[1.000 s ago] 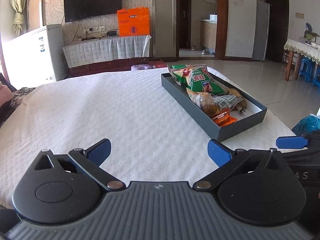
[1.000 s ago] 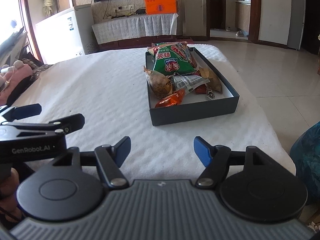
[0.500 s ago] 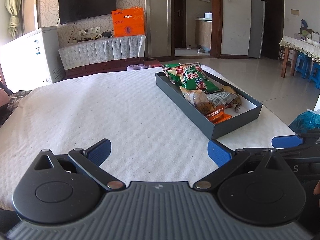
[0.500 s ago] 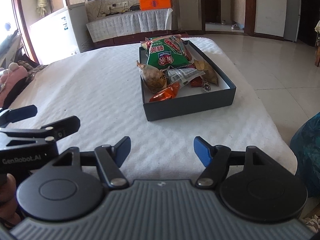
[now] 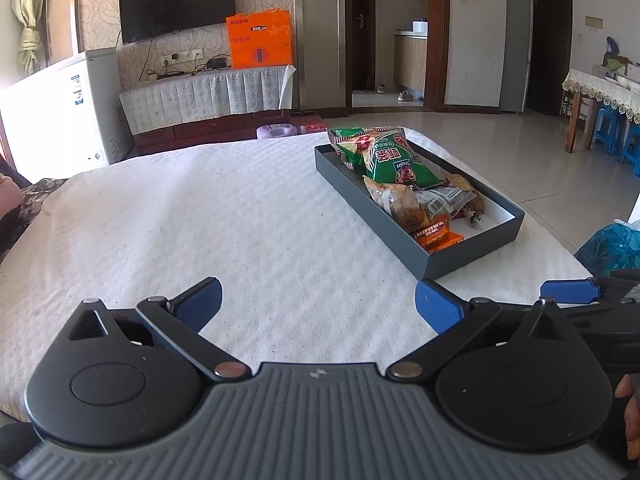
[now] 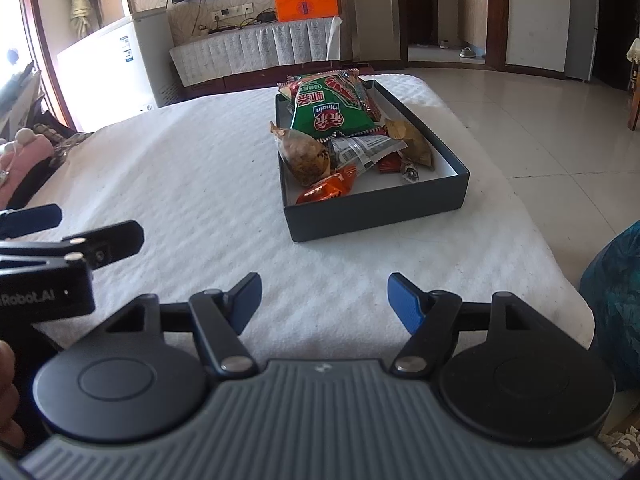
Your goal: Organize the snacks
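Observation:
A dark grey box (image 5: 476, 257) (image 6: 376, 210) stands on the white cloth at the table's right side. It holds a green snack bag (image 5: 394, 162) (image 6: 332, 110), a brown packet (image 5: 400, 206) (image 6: 306, 156), a silver packet (image 6: 366, 148) and orange wrappers (image 5: 438, 236) (image 6: 326, 190). My left gripper (image 5: 318, 304) is open and empty above the cloth near the front edge, left of the box. My right gripper (image 6: 324, 300) is open and empty, in front of the box. Each gripper shows at the edge of the other's view.
The white-covered table (image 5: 200, 220) drops off at its right edge to a tiled floor (image 6: 552, 120). A blue bag (image 5: 616, 244) lies right of the table. A white freezer (image 5: 60, 112), a TV and an orange box (image 5: 260, 44) stand behind.
Both grippers stay open and have drawn back slightly and shifted; the box of snacks has not moved.

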Demonstrator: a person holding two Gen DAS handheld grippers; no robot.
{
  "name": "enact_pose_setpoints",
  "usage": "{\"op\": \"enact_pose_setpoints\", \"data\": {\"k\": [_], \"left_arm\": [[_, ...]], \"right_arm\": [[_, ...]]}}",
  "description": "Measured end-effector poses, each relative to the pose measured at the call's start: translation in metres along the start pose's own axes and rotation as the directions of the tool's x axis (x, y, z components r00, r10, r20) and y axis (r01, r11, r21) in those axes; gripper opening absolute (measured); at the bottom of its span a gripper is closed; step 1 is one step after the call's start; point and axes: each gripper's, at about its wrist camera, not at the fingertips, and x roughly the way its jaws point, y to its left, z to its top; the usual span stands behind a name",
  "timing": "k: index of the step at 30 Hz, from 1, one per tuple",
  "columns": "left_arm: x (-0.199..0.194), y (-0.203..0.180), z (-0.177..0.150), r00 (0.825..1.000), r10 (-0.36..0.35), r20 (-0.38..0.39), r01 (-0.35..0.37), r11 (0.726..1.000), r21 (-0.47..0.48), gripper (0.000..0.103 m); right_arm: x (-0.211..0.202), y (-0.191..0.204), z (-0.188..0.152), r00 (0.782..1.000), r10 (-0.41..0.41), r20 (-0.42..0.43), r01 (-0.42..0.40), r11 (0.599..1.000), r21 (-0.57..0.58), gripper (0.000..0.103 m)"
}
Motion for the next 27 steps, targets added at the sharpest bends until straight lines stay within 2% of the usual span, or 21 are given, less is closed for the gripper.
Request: {"op": "enact_pose_setpoints", "data": {"k": [10, 16, 27], "left_arm": [[0.0, -0.002, 0.001, 1.0, 0.0, -0.003, 0.0, 1.0, 0.011, 0.103], [0.006, -0.006, -0.001, 1.0, -0.004, -0.022, 0.005, 1.0, 0.023, 0.103], [0.01, -0.016, -0.002, 0.999, -0.018, -0.033, 0.02, 0.999, 0.045, 0.103]], "right_arm": [[0.006, 0.003, 0.014, 1.0, -0.008, -0.013, 0.007, 0.996, -0.091, 0.072], [0.014, -0.012, 0.017, 1.0, -0.019, -0.022, 0.017, 0.998, -0.055, 0.072], [0.012, -0.012, 0.014, 1.0, -0.031, -0.008, 0.03, 0.998, -0.058, 0.072]]}}
